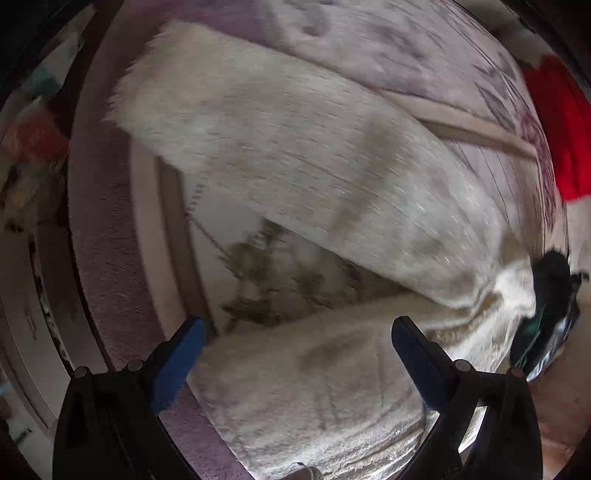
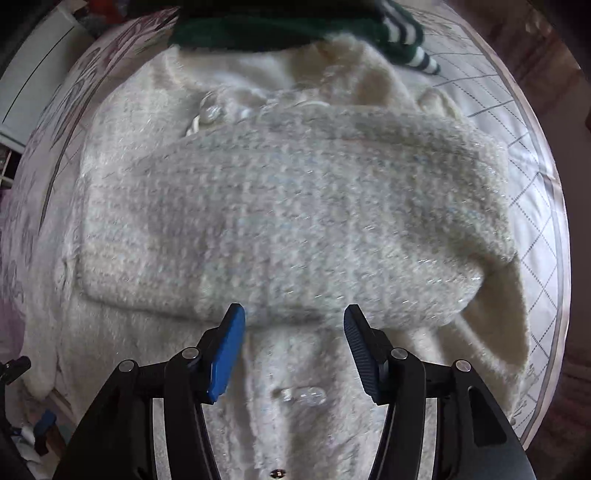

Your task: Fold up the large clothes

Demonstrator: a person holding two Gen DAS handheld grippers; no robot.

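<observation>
Both grippers hang empty, jaws apart: left gripper (image 1: 297, 328), right gripper (image 2: 293, 314). Ahead of the right gripper, the cream cardigan's (image 2: 207, 347) folded sleeve (image 2: 295, 221) runs crosswise on the bed (image 2: 532, 192).

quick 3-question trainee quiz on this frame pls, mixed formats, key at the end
1. True or false: the right gripper is clamped on the cream sweater.
2. What lies across the front of the cream sweater in the right wrist view? A) a folded-over sleeve B) a red garment C) a towel
3. Fill in: at the top edge of the right wrist view, beyond the sweater's collar, lies a dark ____ garment with white stripes.

Key: 1 false, its jaws stand open above the knit; 2 A; 3 green.
</observation>
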